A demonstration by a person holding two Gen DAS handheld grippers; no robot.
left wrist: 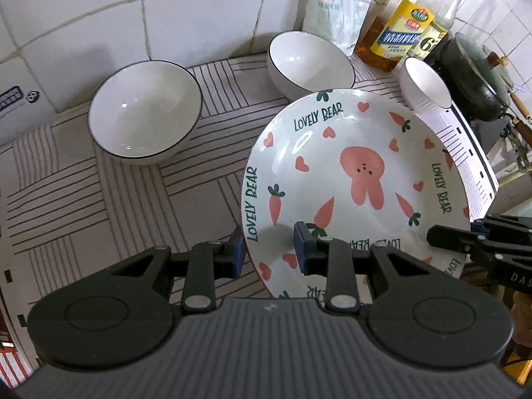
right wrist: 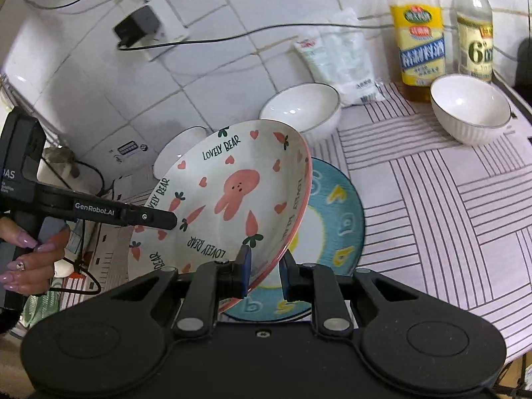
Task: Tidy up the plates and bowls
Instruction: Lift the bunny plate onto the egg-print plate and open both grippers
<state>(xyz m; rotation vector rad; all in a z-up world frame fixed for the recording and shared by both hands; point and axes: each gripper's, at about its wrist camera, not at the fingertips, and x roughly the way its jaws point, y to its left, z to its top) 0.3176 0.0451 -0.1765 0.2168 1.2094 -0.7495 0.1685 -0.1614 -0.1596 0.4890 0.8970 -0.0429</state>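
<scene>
Both hand-held grippers grip the same rabbit plate point(right wrist: 232, 196), a white deep plate printed with a pink rabbit, carrots, hearts and the words "LOVELY BEAR". The left hand-held gripper point(left wrist: 270, 249) has its blue pads narrowed on the plate's near rim, one pad under the edge and one on the inner face. The right hand-held gripper point(right wrist: 264, 271) pinches the pink-edged rim on the opposite side in the same narrow way. In the right wrist view the plate is lifted and tilted, held clear above a blue plate point(right wrist: 335, 212) with yellow and white letters, which lies flat on the striped cloth point(right wrist: 449, 219) covering the worktop. A hand point(right wrist: 31, 259) with long pink nails grips the handle of the left tool at the picture's left edge.

Three white bowls with dark rims stand upright on the cloth beyond the plates: a large bowl point(left wrist: 144, 113) to the left, a middle bowl point(left wrist: 309, 63) near the tiled wall point(left wrist: 99, 6), and a ribbed bowl point(right wrist: 470, 113) beside the oil bottle point(right wrist: 420, 40). A second bottle point(right wrist: 475, 33) and a white packet point(right wrist: 345, 66) stand at the wall. A dark lidded pot point(left wrist: 478, 76) sits at the far right, though its exact footing is hard to make out.
</scene>
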